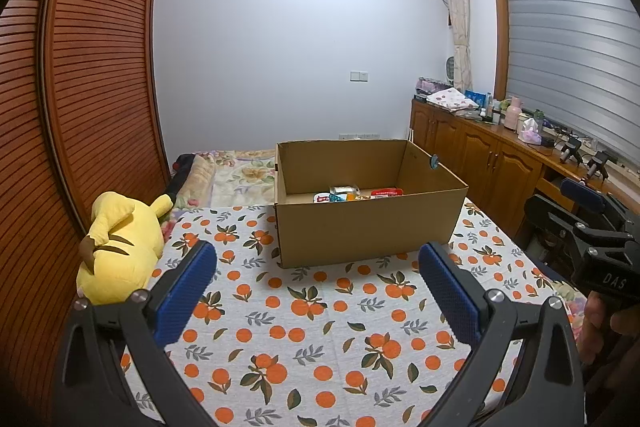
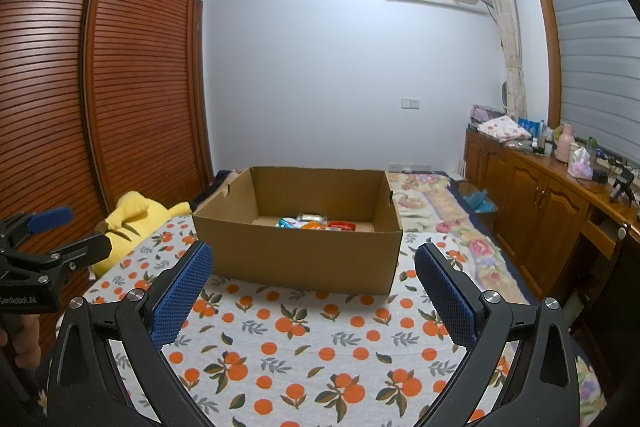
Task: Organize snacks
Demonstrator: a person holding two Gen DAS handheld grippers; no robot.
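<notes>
Snack packets [image 1: 352,194] lie at the bottom of an open cardboard box [image 1: 360,227], which we see standing on the orange-print cloth [image 1: 320,327] ahead of both grippers. Our left gripper [image 1: 318,291] and right gripper [image 2: 314,291] hover above the cloth, jaws spread wide and holding nothing. A yellow plush toy [image 1: 120,247] lies at the cloth's left edge.

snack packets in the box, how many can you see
About 4 snack packets, clustered on the cardboard box floor at its far wall: white-blue, silver, orange, red. The near wall may hide more.
</notes>
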